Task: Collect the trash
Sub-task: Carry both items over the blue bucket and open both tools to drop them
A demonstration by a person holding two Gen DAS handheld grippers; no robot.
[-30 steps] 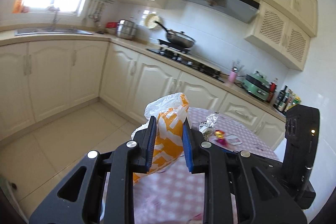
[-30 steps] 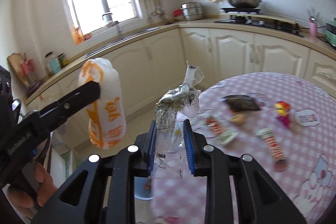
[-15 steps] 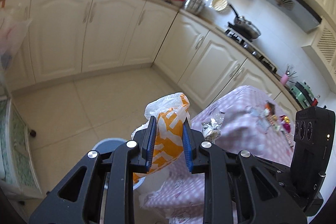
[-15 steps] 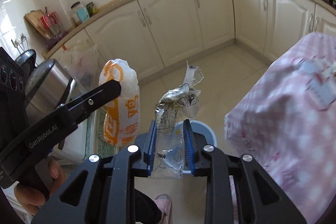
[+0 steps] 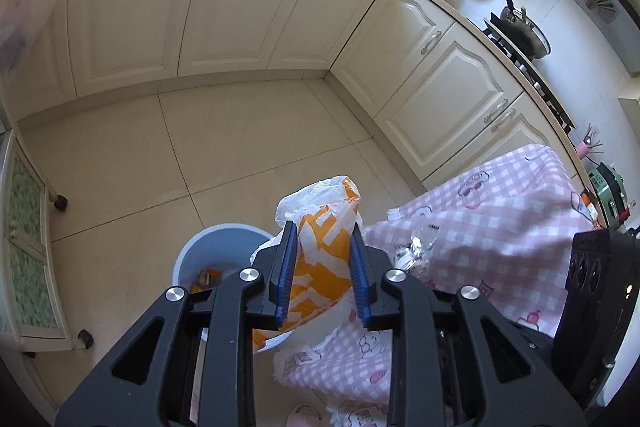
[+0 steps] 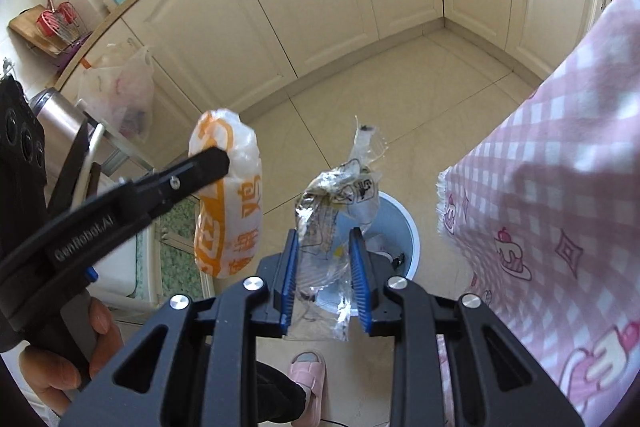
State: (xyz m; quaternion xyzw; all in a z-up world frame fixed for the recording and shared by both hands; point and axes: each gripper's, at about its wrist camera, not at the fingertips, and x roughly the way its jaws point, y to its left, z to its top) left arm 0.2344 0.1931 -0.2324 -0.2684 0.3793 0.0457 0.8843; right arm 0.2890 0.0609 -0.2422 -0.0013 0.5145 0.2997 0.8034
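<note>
Left gripper [image 5: 323, 269] has its fingers narrow around the orange-and-white crumpled plastic bag [image 5: 320, 247]. They have just been easing apart a little, with the bag still between the blue pads. Right gripper [image 6: 323, 281] is clamped narrow on the clear crinkled plastic wrapper [image 6: 334, 223]. Both hang over the pale blue round plastic bin [image 6: 404, 247] on the tiled floor [image 5: 240, 131], near the draped edge of the pink checked tablecloth [image 6: 560, 187].

Risks:
- In the left wrist view the bag sits towards the bin's right rim, not its centre. Let go there and it likely catches the rim and lands on the floor.
- Both items are light film. They could cling to the pads or drift sideways as they fall.
- The wrapper's long tail sticks up beyond the fingers and could snag the tablecloth hem just right of the bin.
- The two grippers are close. Dropping together risks a knock.
- A pink slipper [image 6: 308, 375] is near the bin, so it could get kicked.
</note>
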